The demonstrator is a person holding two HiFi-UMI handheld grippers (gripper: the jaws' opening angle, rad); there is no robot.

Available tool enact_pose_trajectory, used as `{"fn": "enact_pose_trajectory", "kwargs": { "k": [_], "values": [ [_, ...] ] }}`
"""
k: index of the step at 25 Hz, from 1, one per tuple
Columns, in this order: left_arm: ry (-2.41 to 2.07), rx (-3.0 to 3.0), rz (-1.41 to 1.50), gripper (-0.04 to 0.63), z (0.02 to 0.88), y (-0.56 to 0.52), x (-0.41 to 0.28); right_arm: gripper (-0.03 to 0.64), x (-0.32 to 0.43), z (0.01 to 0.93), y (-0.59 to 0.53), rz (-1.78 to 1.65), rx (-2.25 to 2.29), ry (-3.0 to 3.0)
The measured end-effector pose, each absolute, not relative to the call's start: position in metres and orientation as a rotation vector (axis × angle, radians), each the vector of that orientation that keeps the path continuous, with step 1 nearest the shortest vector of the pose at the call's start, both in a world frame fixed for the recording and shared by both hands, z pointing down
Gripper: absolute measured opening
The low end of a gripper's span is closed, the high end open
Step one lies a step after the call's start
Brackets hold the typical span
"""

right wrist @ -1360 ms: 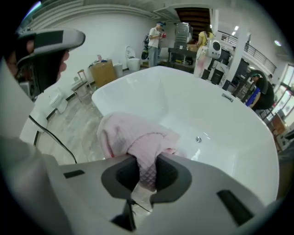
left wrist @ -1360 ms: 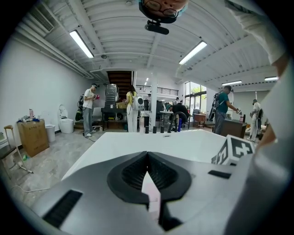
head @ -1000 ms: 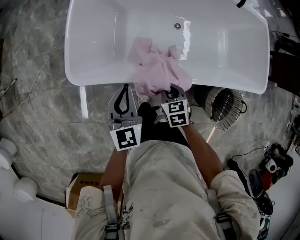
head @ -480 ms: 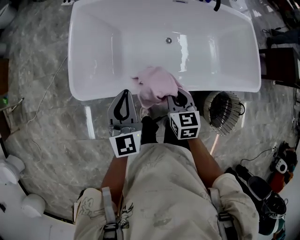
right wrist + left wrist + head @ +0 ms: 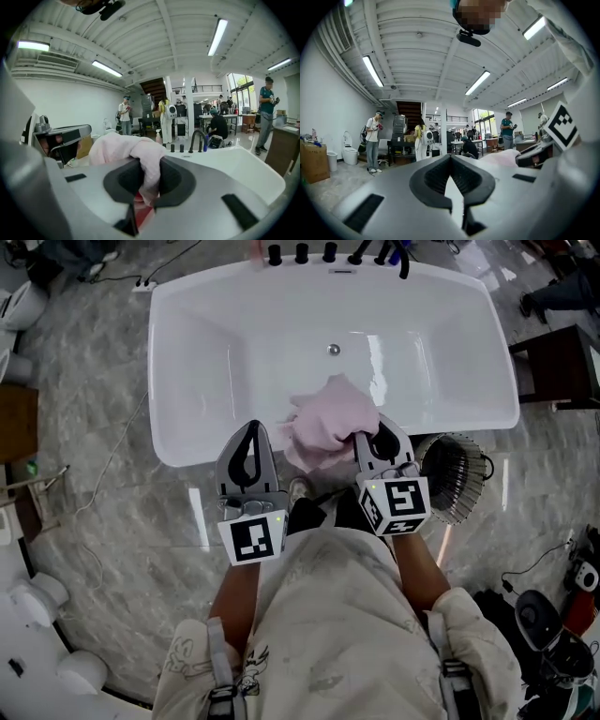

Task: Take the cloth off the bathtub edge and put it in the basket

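Note:
The pink cloth [image 5: 330, 423] hangs bunched over the near side of the white bathtub [image 5: 187, 451], lifted off its edge. My right gripper [image 5: 373, 435] is shut on it. In the right gripper view a fold of the cloth [image 5: 140, 159] is pinched between the jaws, with the tub [image 5: 234, 168] behind. My left gripper [image 5: 251, 427] hovers just left of the cloth, shut with nothing in it; in the left gripper view [image 5: 450, 157] its tips meet and the cloth [image 5: 501, 157] shows at the right. The round wire basket [image 5: 457, 476] stands on the floor right of my right gripper.
Black taps [image 5: 328, 253] line the tub's far rim. A dark stand [image 5: 562, 367] is at the right, and cables and gear [image 5: 553, 634] lie at the lower right. White fixtures [image 5: 37, 601] sit at the lower left. Several people stand in the hall [image 5: 372, 140].
Both grippers have risen, and the right one has carried the pink cloth up off the tub edge. The cloth now hangs more bunched from the right jaws.

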State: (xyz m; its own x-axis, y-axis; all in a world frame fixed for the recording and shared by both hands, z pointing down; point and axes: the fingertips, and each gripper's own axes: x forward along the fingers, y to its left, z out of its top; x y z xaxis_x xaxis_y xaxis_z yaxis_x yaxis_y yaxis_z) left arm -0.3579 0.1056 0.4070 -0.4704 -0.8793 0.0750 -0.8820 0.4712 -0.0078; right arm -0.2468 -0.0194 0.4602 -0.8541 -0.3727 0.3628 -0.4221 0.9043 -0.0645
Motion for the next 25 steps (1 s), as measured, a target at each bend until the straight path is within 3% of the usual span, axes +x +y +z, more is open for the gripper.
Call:
{"fn": "enact_pose_trajectory", "kwargs": {
  "k": [15,25],
  "values": [
    [-2.650,1.785,-0.062,0.003,0.294,0.053,-0.315,0.037,-0.164,0.263,-0.106,-0.091,0.995,-3.054],
    [-2.601,1.963,-0.019,0.003,0.266,0.001,-0.269,0.037,-0.104,0.246,-0.136,-0.128,1.195,-3.006]
  ]
}}
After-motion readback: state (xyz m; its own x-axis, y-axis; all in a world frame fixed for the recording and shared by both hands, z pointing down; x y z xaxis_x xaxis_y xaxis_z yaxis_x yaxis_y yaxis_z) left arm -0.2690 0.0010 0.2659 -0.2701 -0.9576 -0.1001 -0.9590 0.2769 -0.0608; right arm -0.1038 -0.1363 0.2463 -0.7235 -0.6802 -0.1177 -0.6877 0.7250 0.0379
